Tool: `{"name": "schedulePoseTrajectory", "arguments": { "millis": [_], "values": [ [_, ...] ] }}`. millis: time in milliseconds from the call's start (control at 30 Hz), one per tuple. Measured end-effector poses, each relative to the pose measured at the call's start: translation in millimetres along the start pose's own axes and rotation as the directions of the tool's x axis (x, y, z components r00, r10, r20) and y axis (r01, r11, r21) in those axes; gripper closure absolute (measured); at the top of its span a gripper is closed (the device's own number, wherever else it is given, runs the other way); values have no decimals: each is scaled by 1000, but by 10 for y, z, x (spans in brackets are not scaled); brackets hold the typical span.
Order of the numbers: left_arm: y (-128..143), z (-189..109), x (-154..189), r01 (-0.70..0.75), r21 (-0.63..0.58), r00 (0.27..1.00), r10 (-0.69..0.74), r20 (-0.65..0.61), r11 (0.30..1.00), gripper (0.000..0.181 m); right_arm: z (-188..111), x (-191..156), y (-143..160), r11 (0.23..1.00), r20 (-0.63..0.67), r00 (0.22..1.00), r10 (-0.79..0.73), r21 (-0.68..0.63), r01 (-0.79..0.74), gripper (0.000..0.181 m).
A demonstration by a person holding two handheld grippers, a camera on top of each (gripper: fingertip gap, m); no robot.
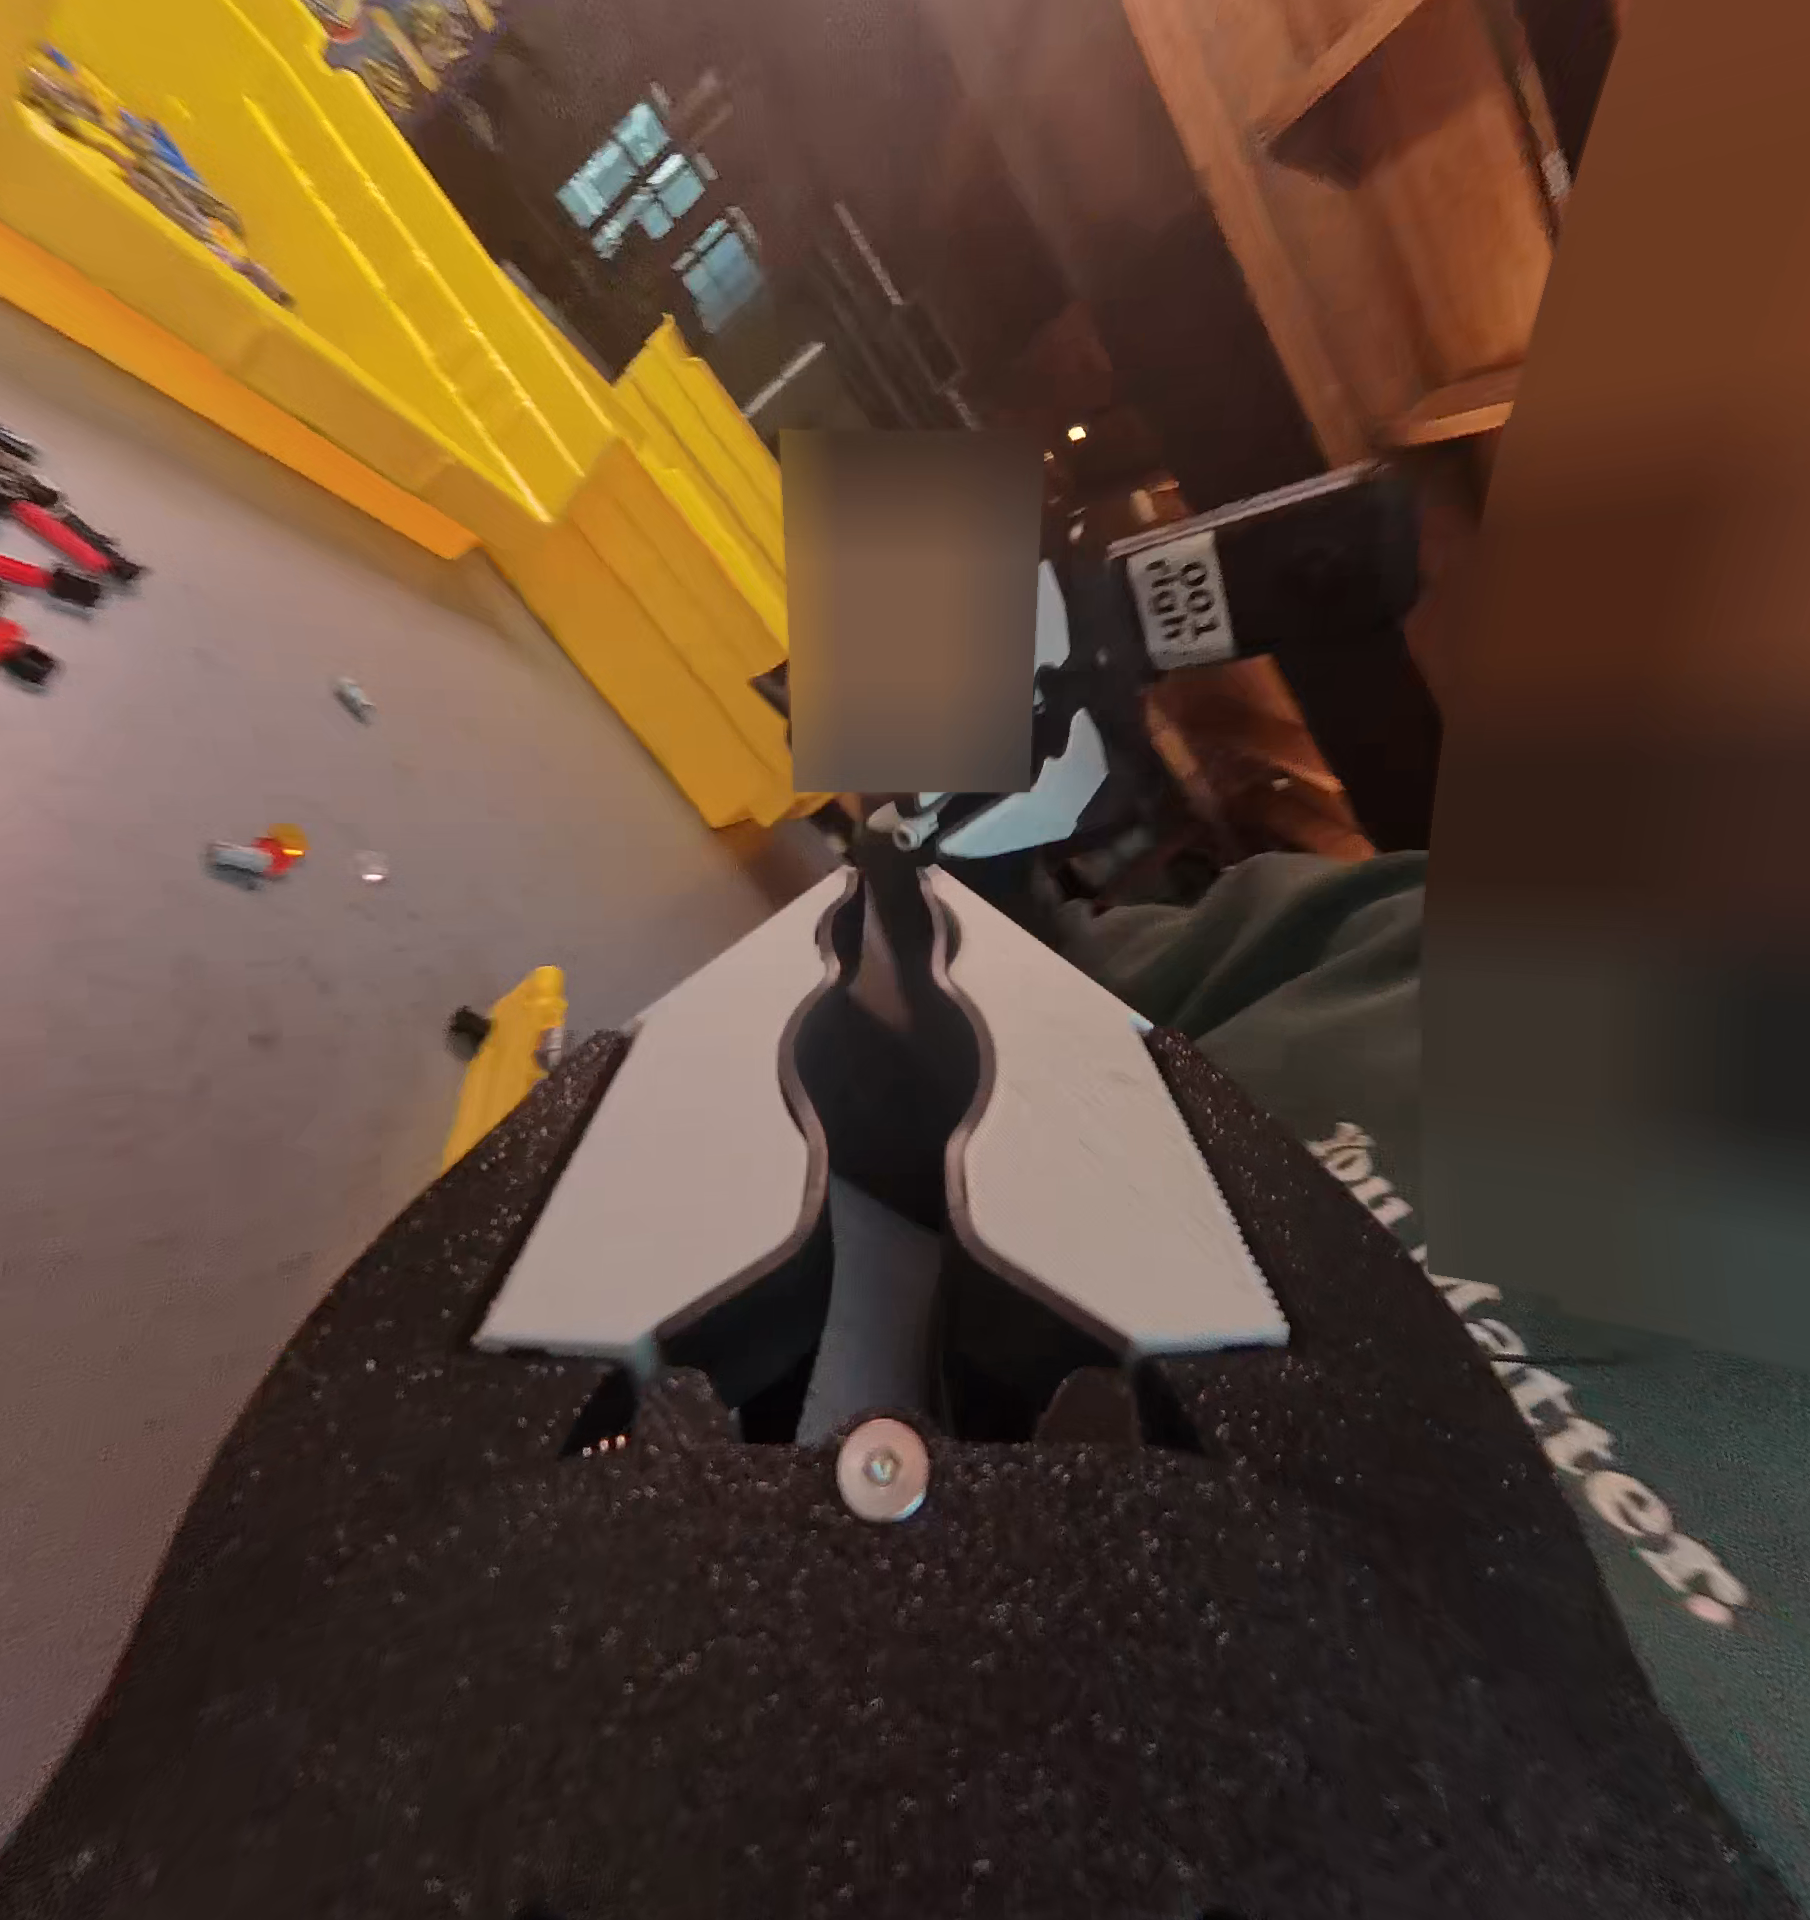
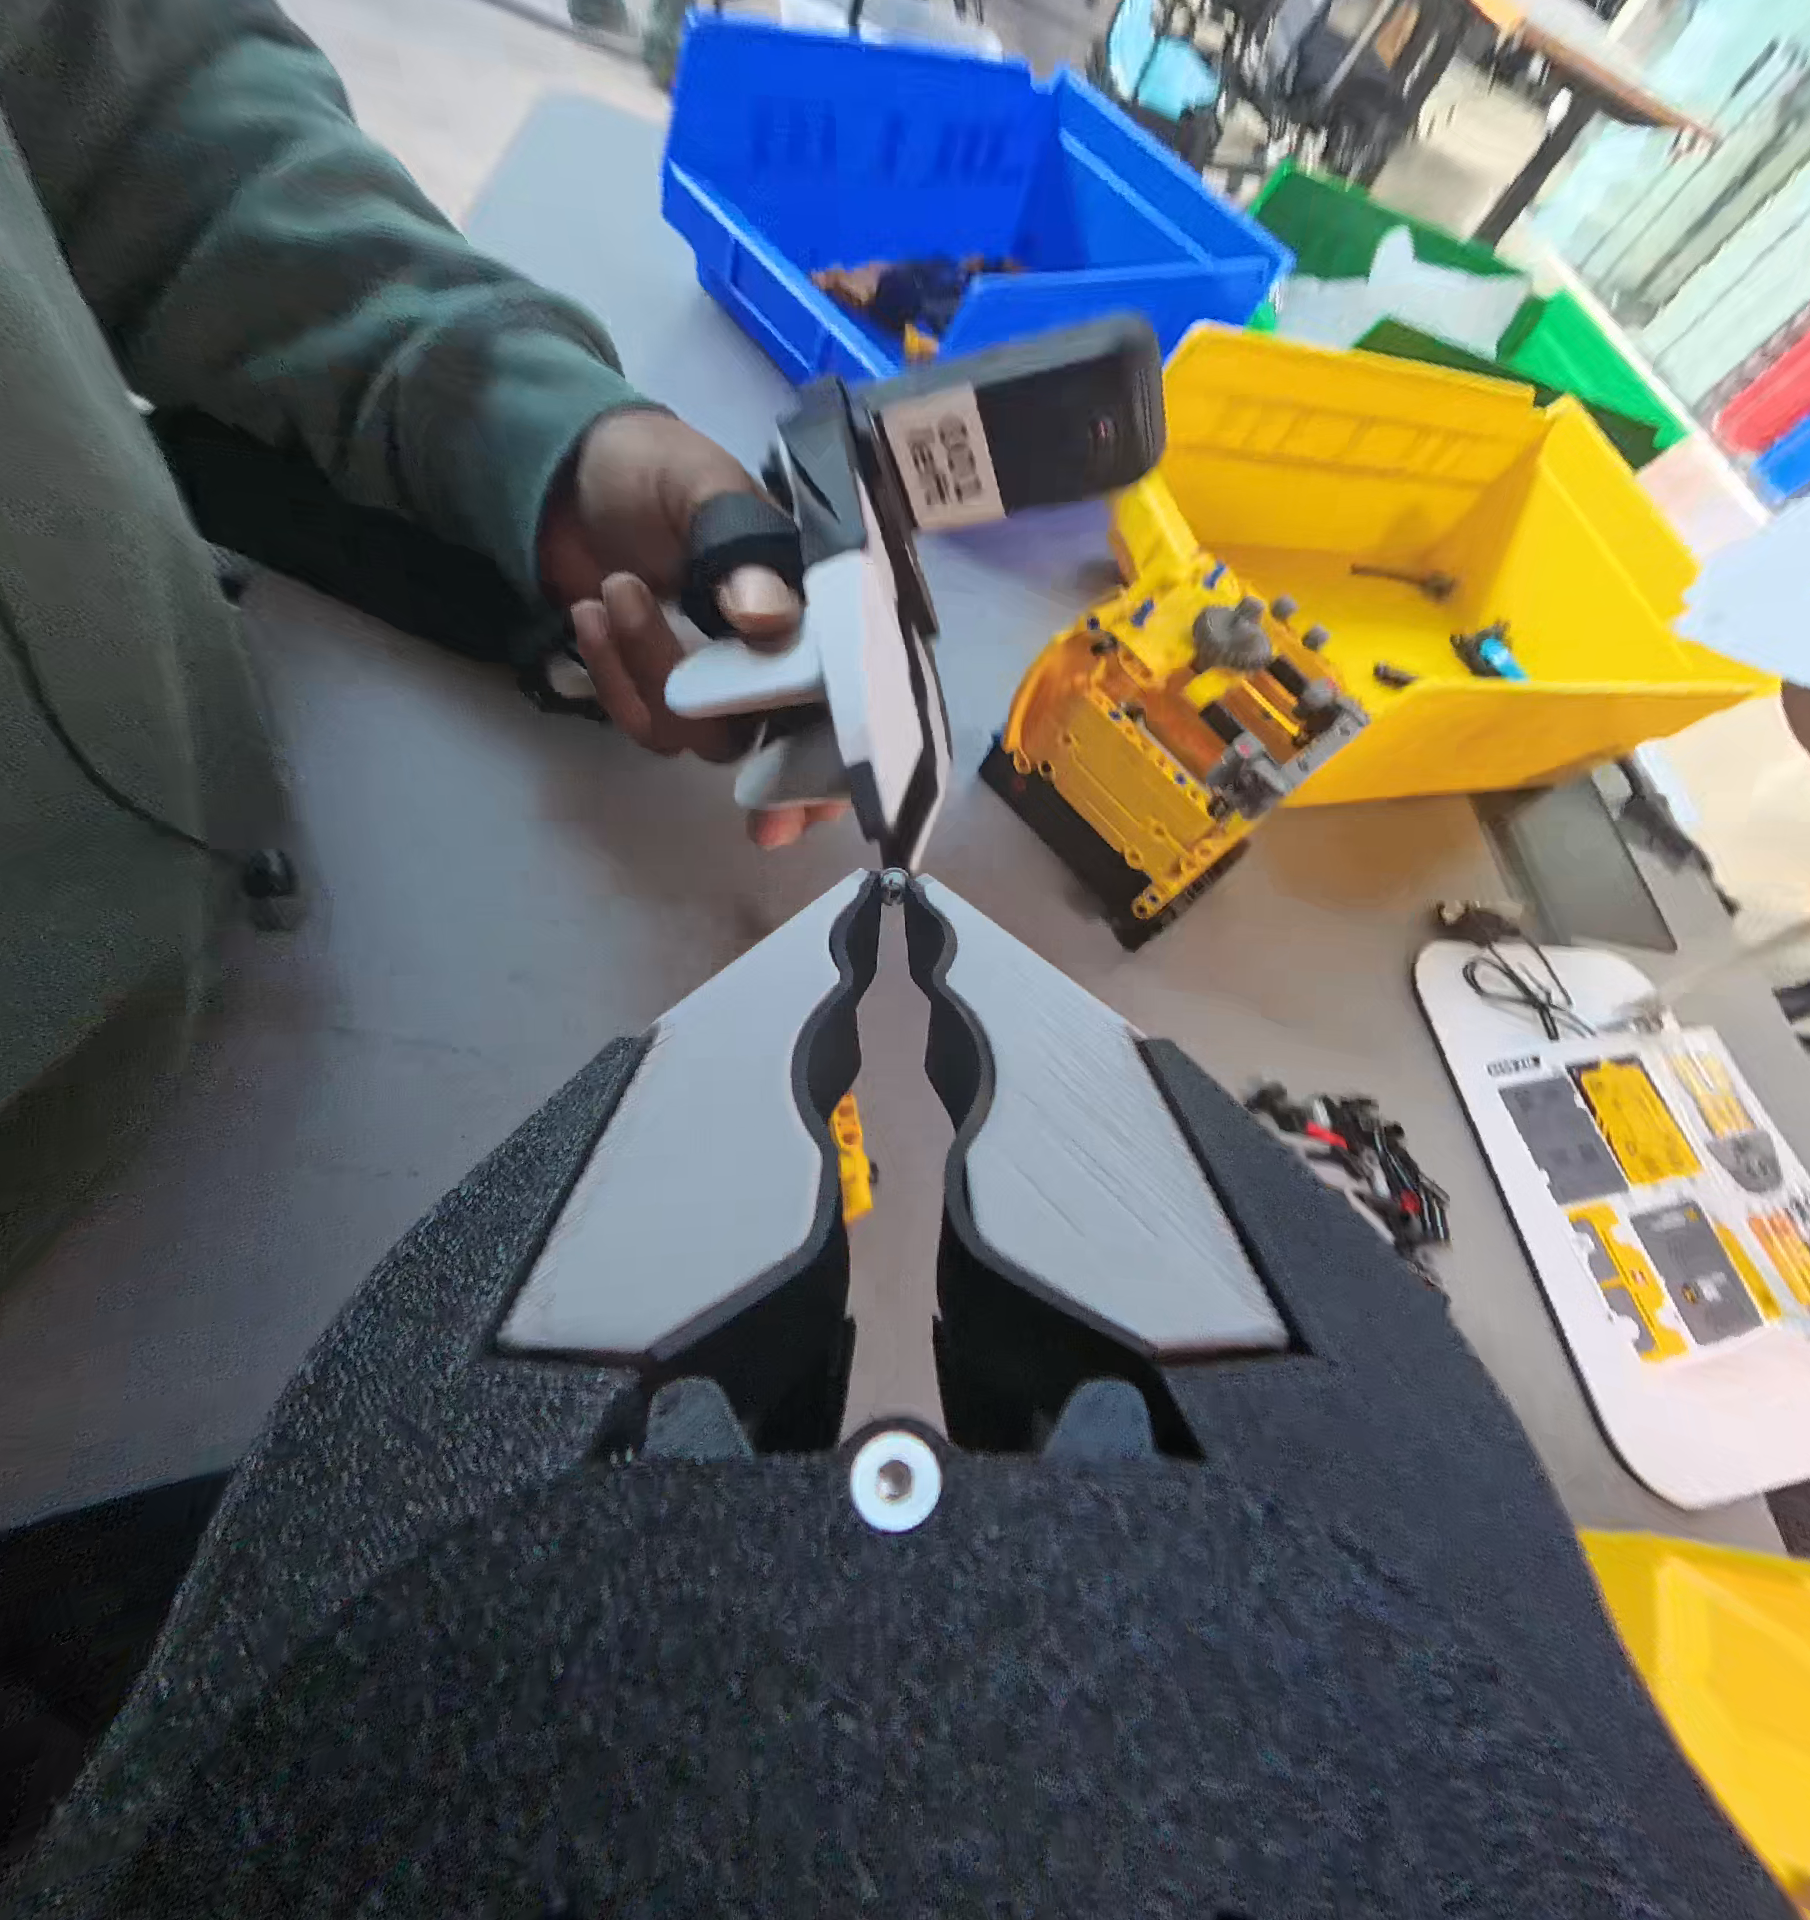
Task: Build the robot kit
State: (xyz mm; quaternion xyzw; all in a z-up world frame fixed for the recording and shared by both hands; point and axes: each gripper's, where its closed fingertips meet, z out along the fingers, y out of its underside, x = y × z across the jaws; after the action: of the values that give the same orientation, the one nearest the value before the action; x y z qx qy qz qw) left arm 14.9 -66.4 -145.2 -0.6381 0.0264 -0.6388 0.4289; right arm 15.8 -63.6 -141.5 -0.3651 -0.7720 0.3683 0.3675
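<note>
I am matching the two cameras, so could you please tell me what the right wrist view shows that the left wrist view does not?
Only the right wrist view shows the blue bin, the yellow brick model and the instruction sheet. Only the left wrist view shows loose red and black parts. Both show the left gripper and right gripper tip to tip around a small grey piece.

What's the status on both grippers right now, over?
Right gripper shut on small grey piece at its tips. Left gripper shut, tip to tip with right. Yellow brick model beyond, apart from both.
</note>
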Motion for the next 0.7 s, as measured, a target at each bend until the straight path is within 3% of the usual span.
{"name": "schedulePoseTrajectory", "arguments": {
  "millis": [100, 200, 300, 400, 567, 700],
  "values": [
    [-40, -148, -222, -212, -88, 946, 227, 230, 973, 167, -15, 298, 406, 969, 9, 997, 78, -237, -73, 177],
    [-87, -245, -252, -320, -141, 881, 349, 319, 937, 164, -7, 442, 921, 873, 78, 980, 181, -472, -123, 178],
    [-105, -319, -295, -384, -191, 818, 429, 384, 903, 163, 42, 376, 1255, 777, 152, 957, 249, -621, -103, 177],
    [-123, -362, -310, -424, -231, 767, 483, 422, 876, 163, 63, 344, 1419, 704, 180, 952, 247, -709, -49, 177],
    [-111, -426, -394, -432, -296, 700, 524, 485, 852, 164, 107, 315, 1442, 674, 200, 940, 276, -737, -41, 177],
    [-83, -444, -442, -413, -319, 691, 522, 500, 853, 163, 130, 318, 1440, 661, 206, 937, 281, -749, -34, 177]
  ]
}}
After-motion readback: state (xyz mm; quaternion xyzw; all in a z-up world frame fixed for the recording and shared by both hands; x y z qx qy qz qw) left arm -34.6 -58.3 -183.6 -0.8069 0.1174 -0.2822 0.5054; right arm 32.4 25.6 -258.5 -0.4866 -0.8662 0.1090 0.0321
